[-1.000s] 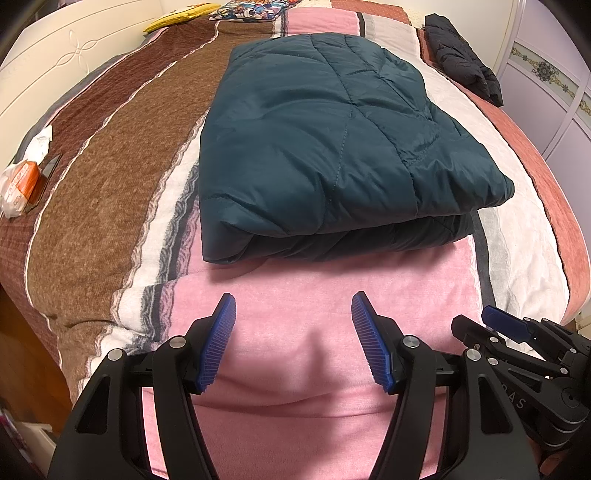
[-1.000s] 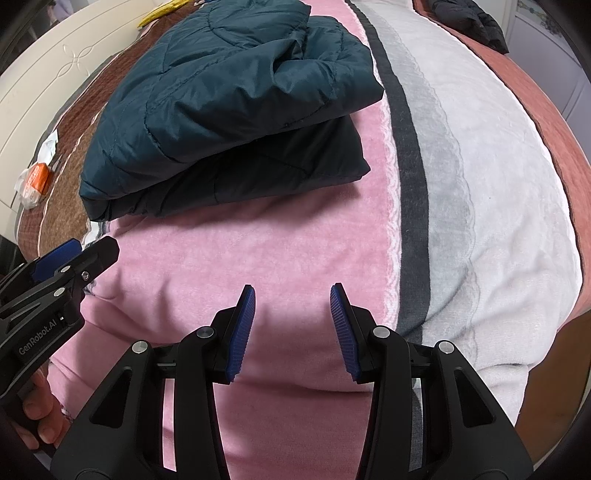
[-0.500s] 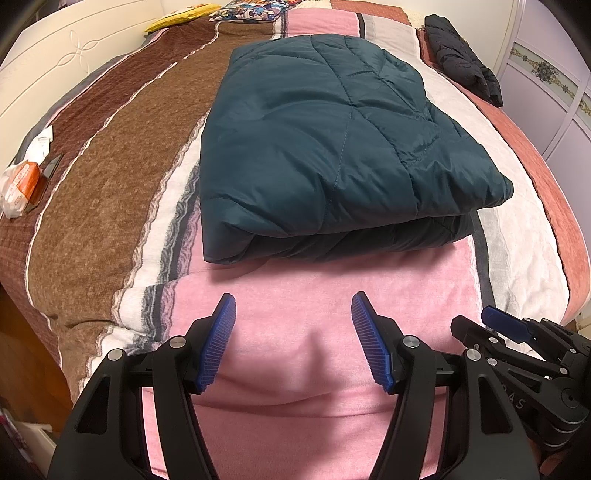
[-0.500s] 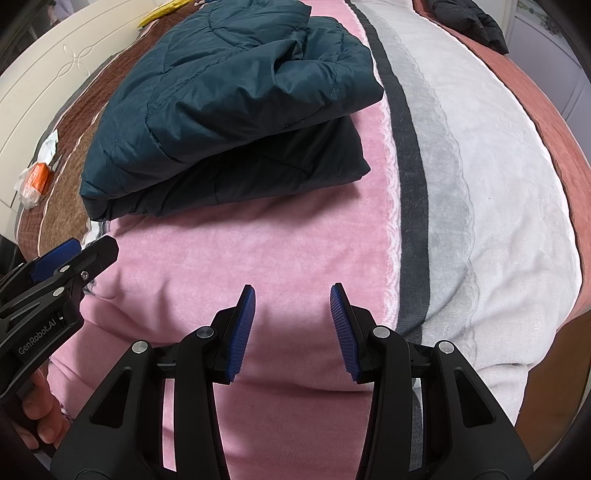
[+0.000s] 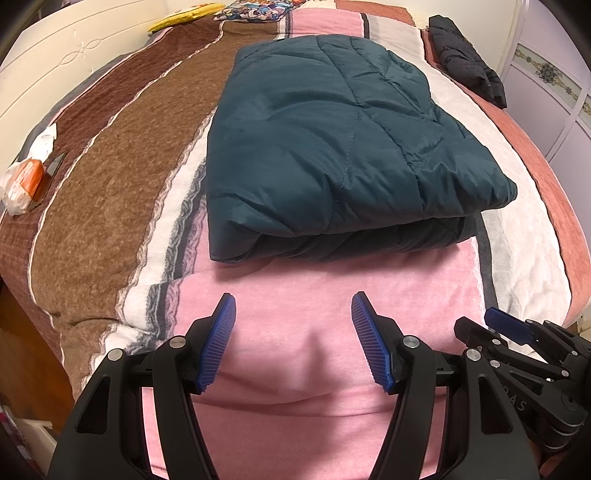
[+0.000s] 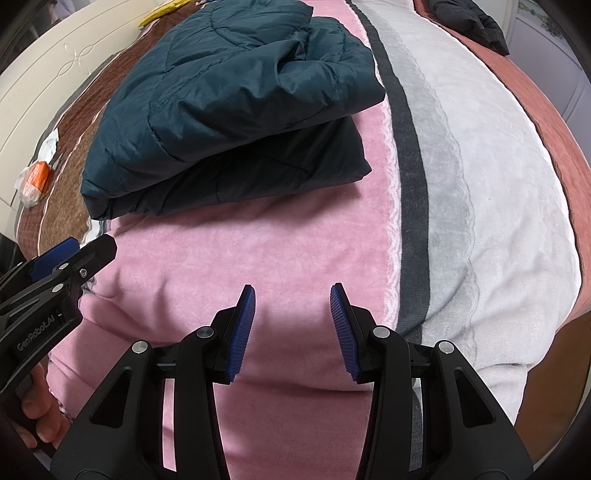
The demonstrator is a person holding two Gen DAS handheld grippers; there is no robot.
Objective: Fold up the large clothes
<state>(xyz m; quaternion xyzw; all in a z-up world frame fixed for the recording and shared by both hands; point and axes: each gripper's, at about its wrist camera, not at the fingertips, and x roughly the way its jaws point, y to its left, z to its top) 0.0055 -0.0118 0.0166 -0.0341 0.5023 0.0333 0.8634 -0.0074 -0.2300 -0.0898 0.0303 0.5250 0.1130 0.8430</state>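
A dark teal quilted jacket lies folded in a thick rectangle on the striped bed blanket. It also shows in the right wrist view, up and to the left. My left gripper is open and empty over the pink stripe, a short way in front of the jacket's near folded edge. My right gripper is open and empty over the pink stripe, nearer than the jacket's right corner. Each gripper shows at the edge of the other's view.
A black garment lies at the bed's far right edge. A white and orange packet lies at the left edge. A yellow item and a colourful one lie at the far end. A white headboard stands left; cabinet doors right.
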